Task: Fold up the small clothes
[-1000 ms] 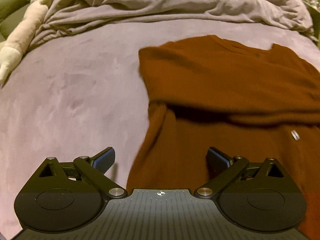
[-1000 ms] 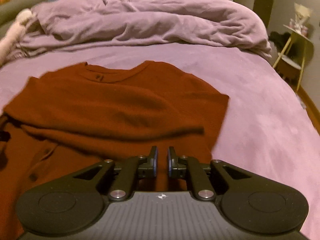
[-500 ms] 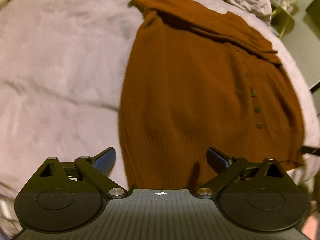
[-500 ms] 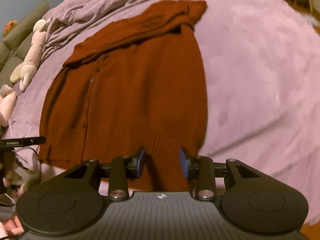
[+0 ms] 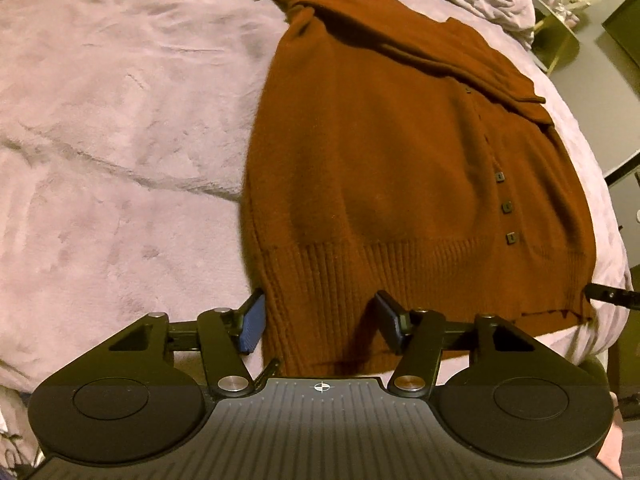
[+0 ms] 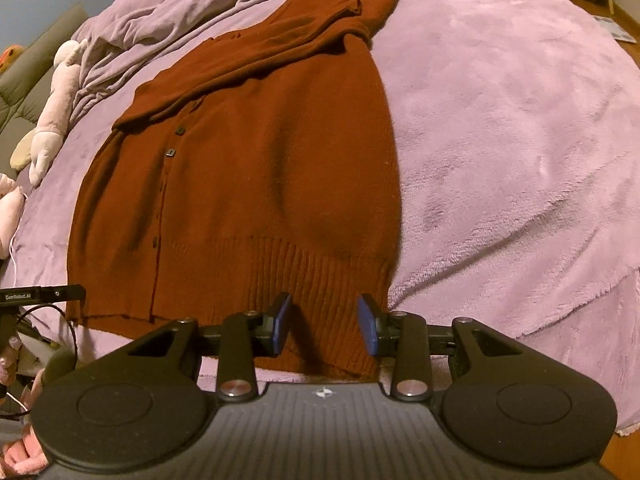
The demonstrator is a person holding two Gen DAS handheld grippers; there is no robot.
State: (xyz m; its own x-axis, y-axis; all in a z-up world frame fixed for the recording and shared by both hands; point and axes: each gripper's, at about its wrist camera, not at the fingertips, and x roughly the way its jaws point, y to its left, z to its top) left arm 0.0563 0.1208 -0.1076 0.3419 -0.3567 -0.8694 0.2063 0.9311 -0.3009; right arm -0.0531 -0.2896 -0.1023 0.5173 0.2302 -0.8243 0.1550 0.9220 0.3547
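1. Two tools at the near hem of one rust-brown cardigan [image 5: 400,152], which lies flat on the purple bed [image 5: 120,120], buttons up, sleeves folded across the chest at the far end.
2. Long axis of the cardigan runs straight away from both tools: ribbed hem [image 6: 312,276] nearest, collar end farthest. Judged: the coming fold goes along this axis, hem carried toward the collar.
3. Left tool [image 5: 320,322]: released, jaws wide apart, straddling the hem's left corner; left pad sits just outside the garment's side edge, right pad over the ribbing. Not gripping anything.
4. Right tool [image 6: 324,324]: released, jaws apart but narrower than the left, both pads over the ribbing near the hem's right corner. Nothing held.
5. Each tool is nearest its own corner; neither is favoured. Whether the pads touch the knit cannot be told.
6. Button placket [image 5: 502,208] lies nearer the right tool's side of the garment as seen in the left wrist view.
7. Risk, judged: uneven jaw openings could pinch unequal amounts of ribbing and skew the fold.
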